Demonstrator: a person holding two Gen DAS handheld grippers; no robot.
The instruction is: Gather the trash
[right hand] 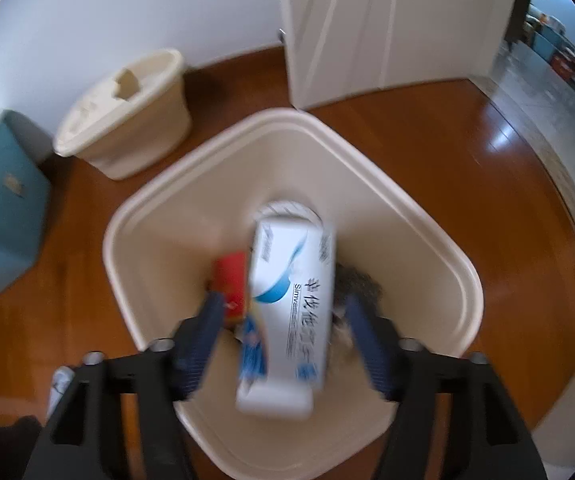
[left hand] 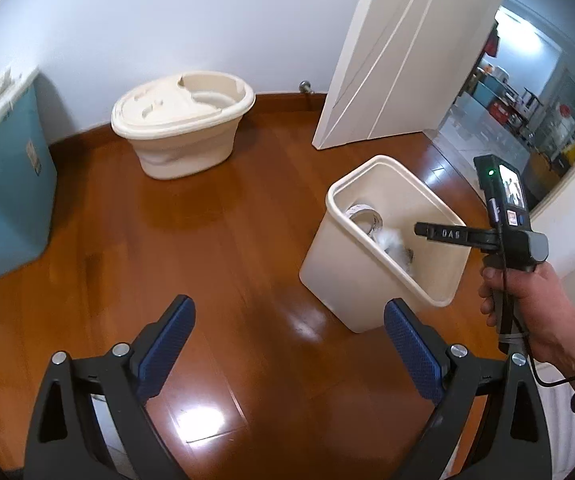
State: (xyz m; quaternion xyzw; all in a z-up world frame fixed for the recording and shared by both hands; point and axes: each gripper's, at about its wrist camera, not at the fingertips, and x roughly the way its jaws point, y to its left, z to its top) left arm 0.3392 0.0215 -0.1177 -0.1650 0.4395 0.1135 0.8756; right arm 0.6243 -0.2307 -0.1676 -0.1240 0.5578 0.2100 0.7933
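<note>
Dropping a carton into the bin

Left wrist view: the left gripper (left hand: 289, 344) hangs over the wooden floor (left hand: 215, 240), fingers spread and empty, beside the cream rectangular plastic waste bin (left hand: 367, 280). Right wrist view: the right gripper (right hand: 283, 336), fingers parted, frames the white-and-blue cardboard carton (right hand: 287, 312) above the bin; staying centred should land it cleanly.

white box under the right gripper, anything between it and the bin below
Nothing visible does. The white box sits between the right gripper's parted pads, directly over the open bin, which holds only trash.
</note>
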